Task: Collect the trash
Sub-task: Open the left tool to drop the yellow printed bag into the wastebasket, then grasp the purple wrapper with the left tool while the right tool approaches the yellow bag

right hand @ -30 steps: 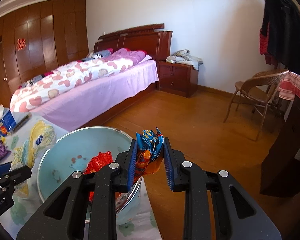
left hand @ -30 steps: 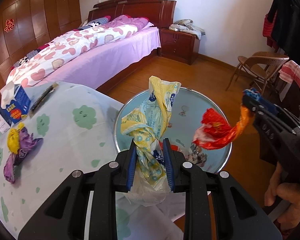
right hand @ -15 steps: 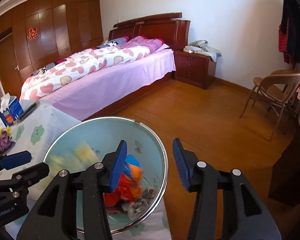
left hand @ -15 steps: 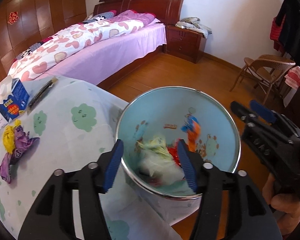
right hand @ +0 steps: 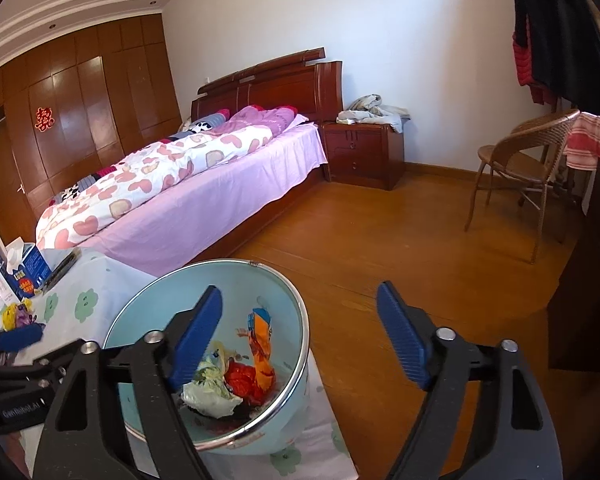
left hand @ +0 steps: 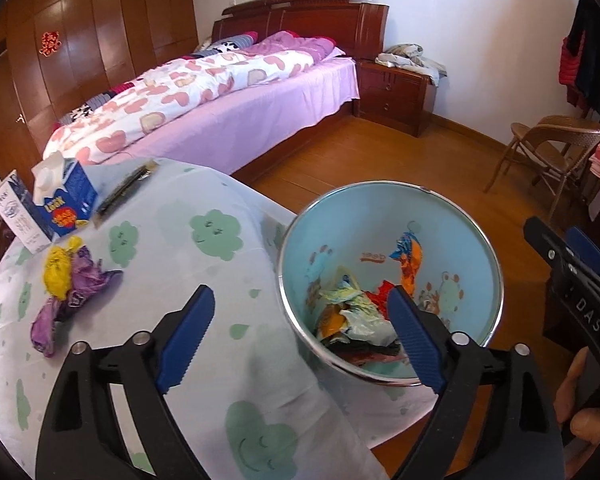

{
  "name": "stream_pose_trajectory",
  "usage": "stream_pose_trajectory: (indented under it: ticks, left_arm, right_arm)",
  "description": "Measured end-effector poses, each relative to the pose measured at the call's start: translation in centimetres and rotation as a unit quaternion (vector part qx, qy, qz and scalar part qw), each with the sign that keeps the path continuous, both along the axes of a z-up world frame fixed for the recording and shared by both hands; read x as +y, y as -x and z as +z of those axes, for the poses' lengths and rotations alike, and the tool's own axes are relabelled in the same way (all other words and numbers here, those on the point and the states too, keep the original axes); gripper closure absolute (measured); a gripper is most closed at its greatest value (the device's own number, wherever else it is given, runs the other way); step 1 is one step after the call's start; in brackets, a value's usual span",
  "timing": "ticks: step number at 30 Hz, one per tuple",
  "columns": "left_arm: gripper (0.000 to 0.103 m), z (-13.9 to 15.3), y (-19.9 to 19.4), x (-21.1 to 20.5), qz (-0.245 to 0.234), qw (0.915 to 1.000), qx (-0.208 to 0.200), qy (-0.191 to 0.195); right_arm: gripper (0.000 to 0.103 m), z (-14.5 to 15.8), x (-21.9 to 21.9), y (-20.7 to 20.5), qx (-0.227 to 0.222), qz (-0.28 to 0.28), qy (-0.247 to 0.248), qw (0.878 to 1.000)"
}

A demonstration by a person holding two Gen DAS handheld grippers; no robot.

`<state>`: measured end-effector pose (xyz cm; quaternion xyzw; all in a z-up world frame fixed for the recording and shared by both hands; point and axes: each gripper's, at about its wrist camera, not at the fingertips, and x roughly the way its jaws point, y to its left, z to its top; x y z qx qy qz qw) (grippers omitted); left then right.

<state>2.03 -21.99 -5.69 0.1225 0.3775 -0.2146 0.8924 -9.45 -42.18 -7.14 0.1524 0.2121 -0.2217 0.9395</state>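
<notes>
The round table (left hand: pixel 100 360) under a pale cloth printed with green clouds fills the lower left of the left wrist view, its edge curving from twelve o'clock down to five o'clock, with bare wooden floor (right hand: pixel 400 240) open beyond toward the purple-sheeted bed (right hand: pixel 204 208) and the wicker chair (right hand: pixel 520 160). The light-blue metal-rimmed trash bin (left hand: pixel 452 216) stands at the table's edge, and crumpled wrappers (left hand: pixel 356 312) lie at its bottom with an orange-and-blue wrapper (left hand: pixel 408 256) against its inner wall. Only the left wrist view shows clearly the yellow and purple crumpled wrappers (left hand: pixel 70 280) lying on the cloth at nine o'clock, just below a blue tissue box (left hand: pixel 66 200); the right wrist view shows more open floor at three o'clock. The left gripper (left hand: pixel 300 340) is spreading its blue-padded jaws wide with nothing held, straddling the bin's near rim. The right gripper (right hand: pixel 300 340) is likewise widening, empty, above the bin's rim.
</notes>
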Motion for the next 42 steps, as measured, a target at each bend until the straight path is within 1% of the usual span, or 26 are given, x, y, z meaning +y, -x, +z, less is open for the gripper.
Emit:
stream_pose_trajectory:
  ticks: [2, 8, 13, 17, 19, 21, 28, 38, 42]
  left_arm:
    - [0.015, 0.0, 0.0, 0.5, 0.006, 1.0000, 0.001, -0.001]
    - [0.014, -0.6, 0.0, 2.1, 0.024, 0.9997, 0.004, -0.007]
    - [0.014, -0.9, 0.3, 3.4, 0.031, 0.9994, 0.008, -0.009]
    - [0.014, -1.1, 0.6, 4.6, 0.039, 0.9990, -0.006, -0.022]
    - [0.014, -1.2, 0.7, 5.3, 0.047, 0.9985, -0.011, -0.026]
    - [0.014, -1.2, 0.7, 5.9, 0.052, 0.9983, -0.010, -0.025]
    - [0.014, -1.0, 0.9, 7.7, 0.065, 0.9977, -0.008, -0.019]
    - [0.014, -1.3, 2.2, 9.4, 0.055, 0.9982, -0.003, -0.022]
    - [0.014, -1.5, 2.1, 11.3, 0.063, 0.9978, -0.001, -0.019]
  right_arm:
    - [0.015, -0.2, 0.1, 0.1, 0.006, -0.005, -0.005, 1.000]
    - [0.015, -0.5, 0.1, 0.7, 0.020, 0.006, -0.015, 1.000]
    - [0.015, -0.9, 1.0, 1.1, 0.032, 0.016, -0.001, 0.999]
    - [0.015, -1.1, 1.8, 1.2, 0.040, 0.016, 0.010, 0.999]
    - [0.015, -0.8, 2.3, 1.4, 0.043, 0.017, 0.026, 0.999]
    - [0.015, -0.5, 2.9, 1.7, 0.041, 0.020, 0.035, 0.998]
    - [0.015, -0.1, 4.3, 2.1, 0.038, 0.040, 0.037, 0.998]
    - [0.016, 0.2, 6.3, 1.9, 0.045, 0.064, 0.041, 0.996]
    - [0.023, 0.4, 7.2, 1.8, 0.045, 0.080, 0.040, 0.995]
